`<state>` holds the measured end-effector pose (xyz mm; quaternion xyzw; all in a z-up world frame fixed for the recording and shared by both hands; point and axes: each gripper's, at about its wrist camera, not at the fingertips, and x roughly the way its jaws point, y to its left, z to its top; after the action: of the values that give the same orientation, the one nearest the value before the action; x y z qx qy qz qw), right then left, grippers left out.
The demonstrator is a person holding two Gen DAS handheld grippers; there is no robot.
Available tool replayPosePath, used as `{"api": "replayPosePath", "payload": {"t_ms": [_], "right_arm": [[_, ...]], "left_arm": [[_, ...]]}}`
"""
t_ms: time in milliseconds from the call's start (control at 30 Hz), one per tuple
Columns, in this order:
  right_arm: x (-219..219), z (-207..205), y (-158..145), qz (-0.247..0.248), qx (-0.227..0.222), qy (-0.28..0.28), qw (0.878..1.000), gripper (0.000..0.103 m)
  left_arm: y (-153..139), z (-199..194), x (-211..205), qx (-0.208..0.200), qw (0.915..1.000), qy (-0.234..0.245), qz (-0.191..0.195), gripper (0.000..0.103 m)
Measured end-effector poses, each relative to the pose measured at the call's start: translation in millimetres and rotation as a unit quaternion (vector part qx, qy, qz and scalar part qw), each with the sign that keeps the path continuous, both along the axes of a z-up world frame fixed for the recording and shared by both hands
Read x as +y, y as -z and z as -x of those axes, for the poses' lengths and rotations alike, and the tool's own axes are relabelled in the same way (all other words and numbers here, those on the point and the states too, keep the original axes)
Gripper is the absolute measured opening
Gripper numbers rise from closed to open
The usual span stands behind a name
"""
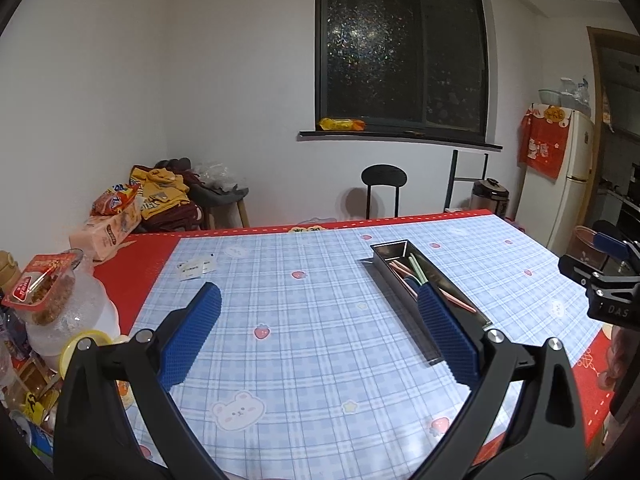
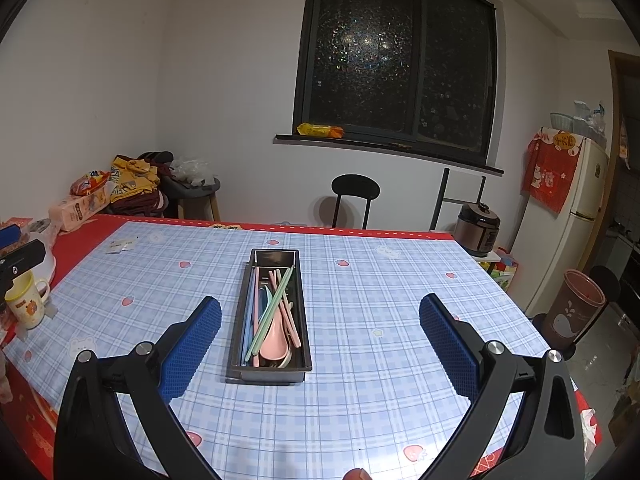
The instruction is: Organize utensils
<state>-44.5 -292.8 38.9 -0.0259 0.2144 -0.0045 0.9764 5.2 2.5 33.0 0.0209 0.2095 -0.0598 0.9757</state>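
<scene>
A long metal tray [image 2: 240, 322] lies on the blue checked tablecloth [image 2: 360, 320]. It holds pink, green and blue chopsticks [image 2: 276, 304] and a pink spoon [image 2: 274, 346]. My right gripper [image 2: 320, 304] is open and empty, held above the table just short of the tray's near end. In the left wrist view the tray [image 1: 384, 254] lies to the right, partly behind the right finger. My left gripper [image 1: 318, 292] is open and empty above bare cloth. The right gripper's body [image 1: 604, 280] shows at the right edge.
Jars, snack packs and a tissue box [image 1: 108, 232] crowd the table's left side. A cartoon mug [image 2: 26, 304] stands at the left edge. Small paper packets [image 1: 196, 268] lie at the far left. A black chair [image 2: 354, 196], a fridge [image 2: 568, 216] and a brown bin [image 2: 572, 308] stand beyond.
</scene>
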Motion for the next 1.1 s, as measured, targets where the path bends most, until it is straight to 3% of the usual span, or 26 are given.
{"api": "replayPosePath", "payload": {"t_ms": [333,1100], "right_arm": [[-1.5,0.0,-1.2,0.002,-0.002,0.0,1.0,0.097],[-1.8,0.2,-2.5,0.003,-0.001,-0.002,1.0,0.097]], "left_arm": [[-1.7,5.6,-12.6,-0.012,0.9995,0.013,-0.026,0.097],[-4.8,6.3,-11.6,-0.008,0.9996,0.007,-0.027,0.097]]}}
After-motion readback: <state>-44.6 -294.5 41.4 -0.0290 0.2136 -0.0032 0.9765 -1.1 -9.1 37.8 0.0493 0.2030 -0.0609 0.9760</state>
